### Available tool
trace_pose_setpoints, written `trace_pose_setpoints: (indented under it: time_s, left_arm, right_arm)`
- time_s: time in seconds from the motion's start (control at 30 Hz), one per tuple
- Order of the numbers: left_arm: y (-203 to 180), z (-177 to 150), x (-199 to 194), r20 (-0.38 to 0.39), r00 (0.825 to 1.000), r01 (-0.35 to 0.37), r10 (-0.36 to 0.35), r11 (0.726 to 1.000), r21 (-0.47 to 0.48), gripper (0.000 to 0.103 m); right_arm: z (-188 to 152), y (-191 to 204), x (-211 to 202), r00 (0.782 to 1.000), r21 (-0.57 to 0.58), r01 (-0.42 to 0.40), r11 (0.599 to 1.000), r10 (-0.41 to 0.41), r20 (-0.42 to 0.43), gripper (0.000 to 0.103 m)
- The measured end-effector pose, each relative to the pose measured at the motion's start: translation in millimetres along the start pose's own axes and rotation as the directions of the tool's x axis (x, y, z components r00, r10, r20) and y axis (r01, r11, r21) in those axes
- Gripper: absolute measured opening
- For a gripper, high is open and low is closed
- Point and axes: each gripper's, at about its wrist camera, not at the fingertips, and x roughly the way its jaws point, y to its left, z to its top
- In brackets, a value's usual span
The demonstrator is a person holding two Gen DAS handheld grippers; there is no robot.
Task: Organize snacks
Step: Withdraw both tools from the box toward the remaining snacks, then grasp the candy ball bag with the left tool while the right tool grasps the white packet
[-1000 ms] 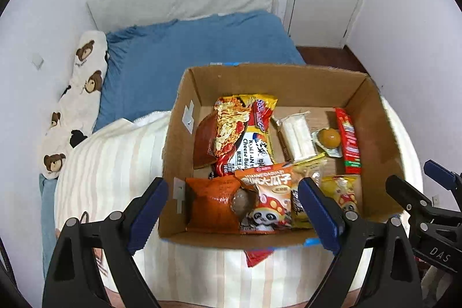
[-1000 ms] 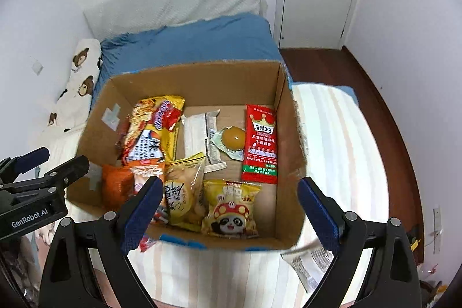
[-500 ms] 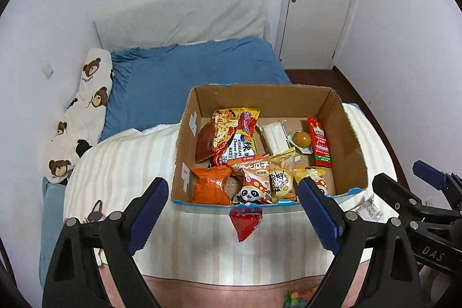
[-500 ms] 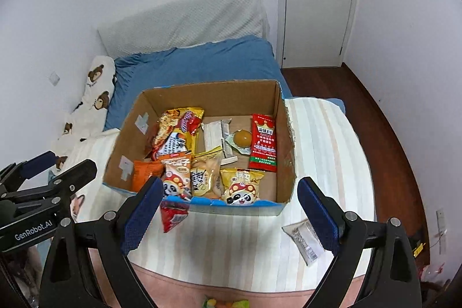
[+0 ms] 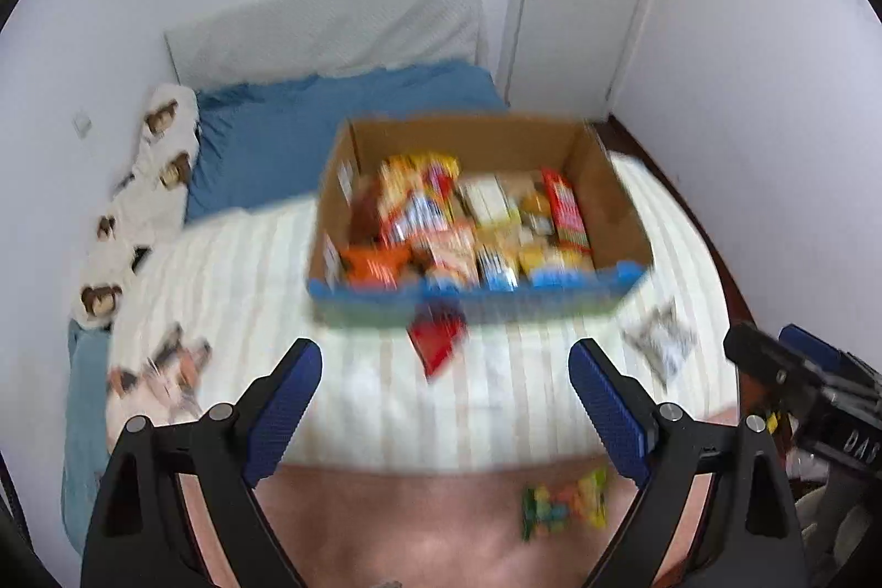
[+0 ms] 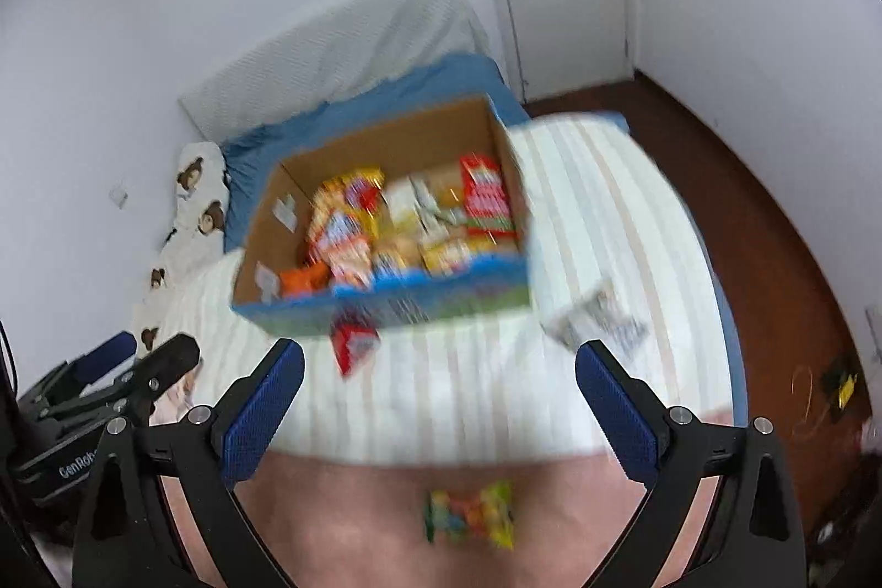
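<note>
We hold both grippers above the near end of the bed, the left gripper (image 5: 445,392) spread wide with nothing between its jaws, the right gripper (image 6: 440,392) just opened wider and equally bare. The box (image 6: 386,304) sits farther off on the striped blanket (image 6: 606,230), already full of packets. Three snacks lie loose: a red packet (image 6: 353,343) against the box's near wall, a grey sachet (image 6: 598,321) to its right, and a candy bag (image 6: 471,513) nearest us on the pink sheet. All look light, crinkly and slippery, so we judge a pinch across a sealed edge safest; squeezing the middle could crush the contents. Blur hides finer detail.
</note>
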Motion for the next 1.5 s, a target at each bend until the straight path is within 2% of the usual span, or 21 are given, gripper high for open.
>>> trace_pose_setpoints:
  time_s: [0.13,0.23,0.3,0.37,0.4,0.47,0.53,0.6,0.7,0.83,0.9,0.93,1.0,1.1,1.2,1.23,1.27,1.3,1.33,1.4,1.5]
  left_arm:
    - [-24.8,-48.2,38.2,-0.157,0.988,0.009,-0.008,1.0,0.001,0.092]
    - [-46.6,-84.6,73.6,-0.281,0.96,0.013,-0.016,1.0,-0.012,0.092]
    - [-59.0,-104.8,97.6,-0.374,0.925,0.047,-0.061,0.998,-0.045,0.092]
    - [-64.5,-126.5,123.3,-0.485,0.855,0.105,-0.183,0.978,-0.183,0.092]
    - [-64.6,-135.1,134.0,-0.513,0.821,0.125,-0.251,0.956,-0.267,0.092]
    - [-62.8,-149.1,152.4,-0.534,0.774,0.112,-0.34,0.904,-0.413,0.09]
    - [-56.0,-156.2,166.8,-0.516,0.751,0.082,-0.413,0.833,-0.547,0.09]
    - [-48.3,-160.9,179.1,-0.487,0.739,0.044,-0.465,0.755,-0.654,0.09]
    - [-38.6,-168.0,195.6,-0.434,0.727,-0.02,-0.532,0.616,-0.788,0.09]
    - [-33.1,-178.5,208.9,-0.425,0.729,-0.122,-0.537,0.509,-0.852,0.09]
    - [-32.6,-182.4,210.4,-0.42,0.745,-0.158,-0.518,0.475,-0.866,0.09]
    - [-34.8,-183.5,210.4,-0.424,0.752,-0.164,-0.504,0.48,-0.862,0.09]
    - [-44.8,-179.6,209.3,-0.46,0.759,-0.168,-0.46,0.544,-0.822,0.089]
    - [-65.2,-167.2,207.0,-0.513,0.774,-0.15,-0.371,0.679,-0.719,0.088]
    - [-80.0,-145.6,201.8,-0.534,0.817,-0.132,-0.22,0.829,-0.543,0.077]
    - [-83.4,-139.4,202.4,-0.546,0.823,-0.142,-0.158,0.873,-0.467,0.075]
    - [-84.3,-136.1,202.9,-0.554,0.825,-0.159,-0.109,0.896,-0.414,0.074]
    - [-84.3,-134.6,204.7,-0.562,0.823,-0.166,-0.081,0.912,-0.375,0.074]
    - [-81.3,-135.8,206.9,-0.579,0.812,-0.176,-0.074,0.915,-0.363,0.074]
    - [-72.4,-138.0,205.2,-0.588,0.802,-0.174,-0.11,0.898,-0.405,0.073]
    - [-61.3,-143.3,191.5,-0.578,0.794,-0.137,-0.19,0.87,-0.474,0.074]
  right_arm:
    - [-33.3,-41.0,20.3,0.995,0.039,-0.002,0.999,0.006,-0.096,0.101]
    - [-53.2,-73.4,44.4,0.984,0.052,-0.003,0.999,0.012,-0.178,0.101]
    - [-61.6,-96.4,58.2,0.975,0.049,-0.001,0.999,0.011,-0.22,0.101]
    - [-63.9,-118.4,68.9,0.969,0.05,-0.001,0.999,0.013,-0.247,0.101]
    - [-63.5,-125.0,71.5,0.968,0.048,0.0,0.999,0.012,-0.252,0.101]
    - [-57.9,-142.7,80.0,0.966,0.048,0.007,0.999,0.005,-0.26,0.101]
    - [-50.2,-152.7,88.9,0.965,0.048,0.004,0.999,0.008,-0.262,0.101]
    - [-41.0,-159.8,95.6,0.967,0.031,0.006,0.999,0.002,-0.254,0.101]
    - [-23.1,-160.7,109.2,0.967,-0.018,0.01,1.0,-0.014,-0.255,0.101]
    - [-2.7,-156.6,132.1,0.964,-0.082,0.013,0.997,-0.034,-0.263,0.101]
    - [5.4,-153.5,147.4,0.96,-0.109,0.012,0.994,-0.042,-0.276,0.101]
    - [8.0,-151.9,153.8,0.959,-0.122,0.016,0.992,-0.05,-0.279,0.101]
    - [14.2,-147.6,171.3,0.955,-0.157,0.021,0.987,-0.067,-0.29,0.101]
    - [21.0,-144.0,196.8,0.947,-0.218,0.023,0.976,-0.091,-0.308,0.101]
    - [20.8,-139.3,219.8,0.933,-0.258,-0.022,0.966,-0.073,-0.352,0.1]
    - [19.3,-137.8,224.2,0.929,-0.266,-0.033,0.964,-0.068,-0.363,0.093]
    - [16.9,-135.1,230.0,0.924,-0.276,-0.048,0.96,-0.062,-0.378,0.085]
    - [14.3,-131.9,233.8,0.919,-0.279,-0.069,0.958,-0.048,-0.392,0.068]
    - [11.9,-129.5,234.8,0.917,-0.287,-0.077,0.955,-0.046,-0.397,0.064]
    - [3.8,-125.2,234.6,0.909,-0.308,-0.083,0.948,-0.055,-0.414,0.06]
    - [-12.1,-129.1,228.1,0.886,-0.287,-0.138,0.948,-0.012,-0.464,0.058]
